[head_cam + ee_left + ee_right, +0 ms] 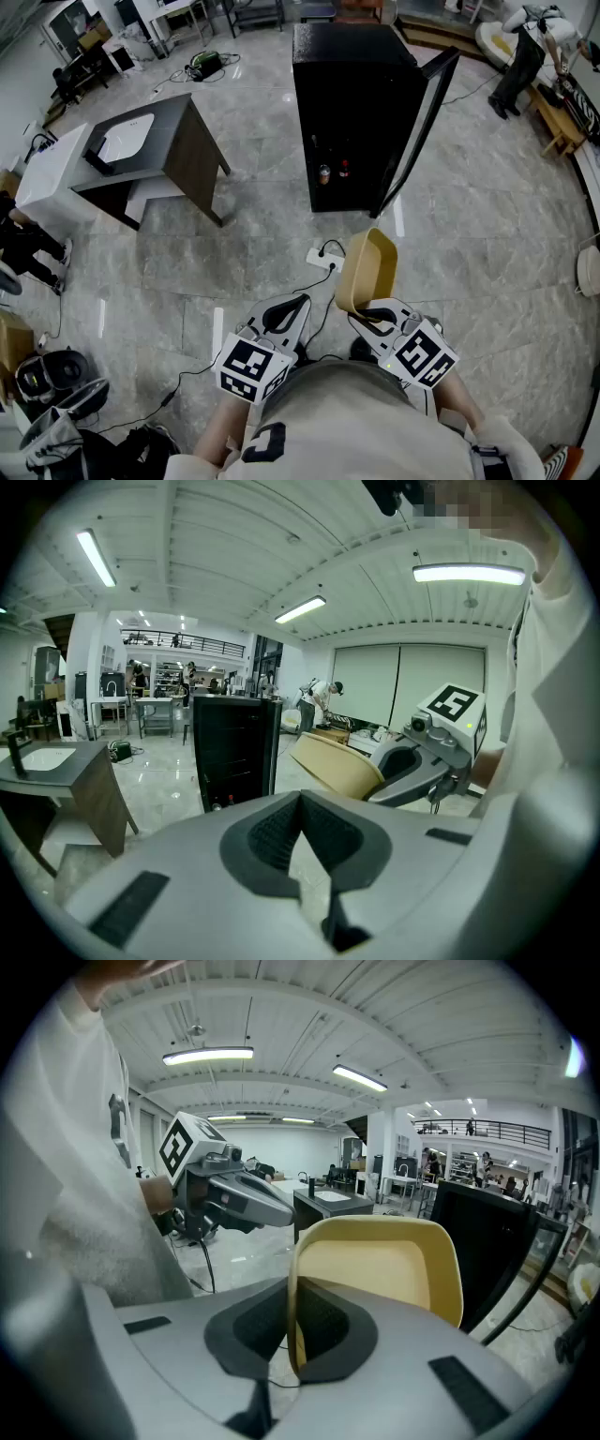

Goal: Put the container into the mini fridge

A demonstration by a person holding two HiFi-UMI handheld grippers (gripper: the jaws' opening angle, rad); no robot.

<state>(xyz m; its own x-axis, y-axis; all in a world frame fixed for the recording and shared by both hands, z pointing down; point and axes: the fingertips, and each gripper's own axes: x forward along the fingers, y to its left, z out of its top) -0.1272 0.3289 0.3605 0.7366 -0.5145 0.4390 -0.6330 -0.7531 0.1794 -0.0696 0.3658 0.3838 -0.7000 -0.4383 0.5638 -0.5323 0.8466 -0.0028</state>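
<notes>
though seemingly empty, left fingers (267, 836) together; right fingers (325, 1320) clamped on container (380, 1274) rim.

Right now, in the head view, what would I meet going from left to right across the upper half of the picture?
Dark table with a white sink → black mini fridge → its open door → person bent over at the far right.

Matt yellow plastic container (367, 272), glossy black mini fridge (352, 112), polished grey stone-look floor (469, 262).
</notes>
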